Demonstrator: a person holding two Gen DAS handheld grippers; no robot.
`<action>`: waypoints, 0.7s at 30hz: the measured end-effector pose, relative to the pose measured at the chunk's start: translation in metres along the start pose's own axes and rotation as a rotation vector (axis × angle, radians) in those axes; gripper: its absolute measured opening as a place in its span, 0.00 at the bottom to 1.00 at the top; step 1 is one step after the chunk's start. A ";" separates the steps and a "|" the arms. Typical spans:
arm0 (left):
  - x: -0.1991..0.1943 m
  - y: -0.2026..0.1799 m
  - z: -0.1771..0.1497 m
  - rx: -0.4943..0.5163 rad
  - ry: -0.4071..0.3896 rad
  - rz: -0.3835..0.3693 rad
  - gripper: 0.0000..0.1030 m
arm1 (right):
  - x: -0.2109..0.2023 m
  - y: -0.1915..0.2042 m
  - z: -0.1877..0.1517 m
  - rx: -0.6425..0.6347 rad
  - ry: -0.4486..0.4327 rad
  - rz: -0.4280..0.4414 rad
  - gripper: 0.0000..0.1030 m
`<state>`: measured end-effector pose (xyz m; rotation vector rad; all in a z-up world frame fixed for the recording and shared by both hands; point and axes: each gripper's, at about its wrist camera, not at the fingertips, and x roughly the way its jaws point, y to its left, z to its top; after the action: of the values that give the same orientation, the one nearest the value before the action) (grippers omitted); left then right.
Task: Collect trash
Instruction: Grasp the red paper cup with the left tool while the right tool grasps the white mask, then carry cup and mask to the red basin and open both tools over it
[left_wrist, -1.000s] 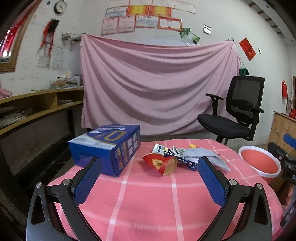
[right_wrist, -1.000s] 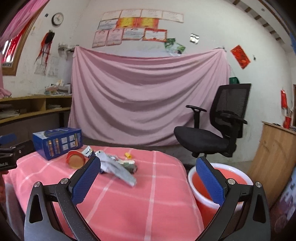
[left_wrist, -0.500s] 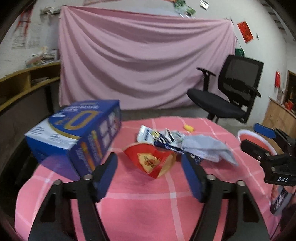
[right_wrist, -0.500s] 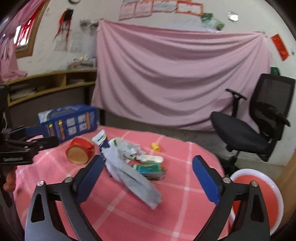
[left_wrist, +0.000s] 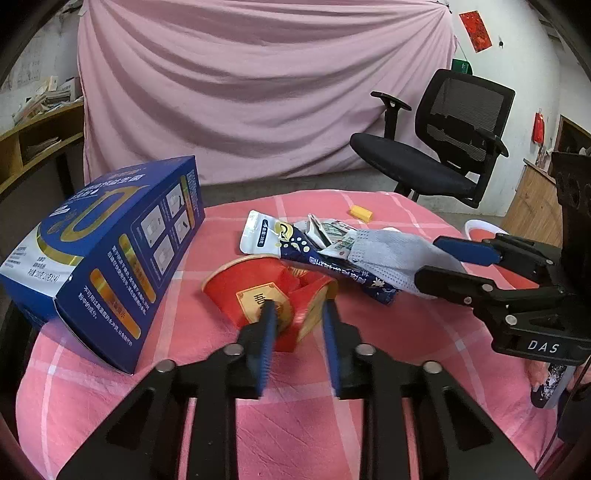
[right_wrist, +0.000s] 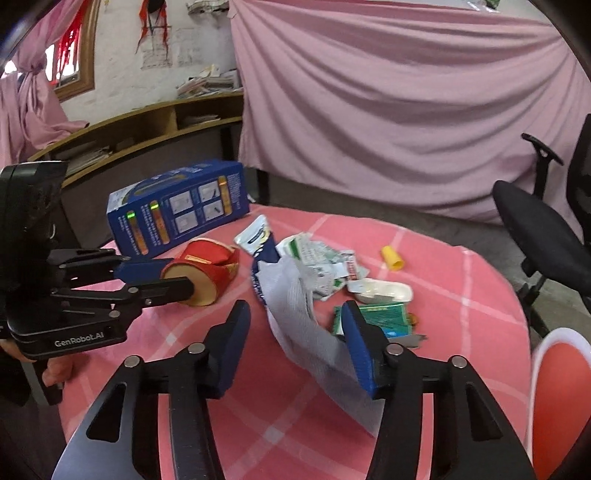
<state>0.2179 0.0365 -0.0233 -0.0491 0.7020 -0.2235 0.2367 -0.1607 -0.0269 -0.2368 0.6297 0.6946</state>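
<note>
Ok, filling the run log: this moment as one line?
left gripper: jaws just been closing, gripping crushed red paper cup | right gripper: jaws just been closing, astride grey face mask, not clamped

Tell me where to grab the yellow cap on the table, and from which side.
Pinch the yellow cap across its round sides, coming from above. It lies on its side, alone on the tablecloth, apart from the wrapper pile, so both flanks look free for the pads.

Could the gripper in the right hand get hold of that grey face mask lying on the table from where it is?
Probably yes. The right gripper already straddles the grey face mask, its jaws have just been closing, and nothing lies over that end of the mask.
</note>
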 end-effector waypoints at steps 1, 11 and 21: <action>-0.001 0.001 0.000 -0.004 0.003 -0.007 0.11 | 0.001 0.001 0.000 -0.002 0.007 0.005 0.39; -0.011 -0.009 -0.004 -0.004 -0.011 0.019 0.08 | 0.000 0.003 -0.004 0.001 0.010 0.037 0.09; -0.036 -0.043 -0.008 0.009 -0.188 0.122 0.08 | -0.054 -0.007 -0.012 0.059 -0.270 0.041 0.08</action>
<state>0.1779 0.0029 -0.0017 -0.0180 0.5143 -0.1038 0.2034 -0.1988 -0.0036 -0.0731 0.3968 0.7318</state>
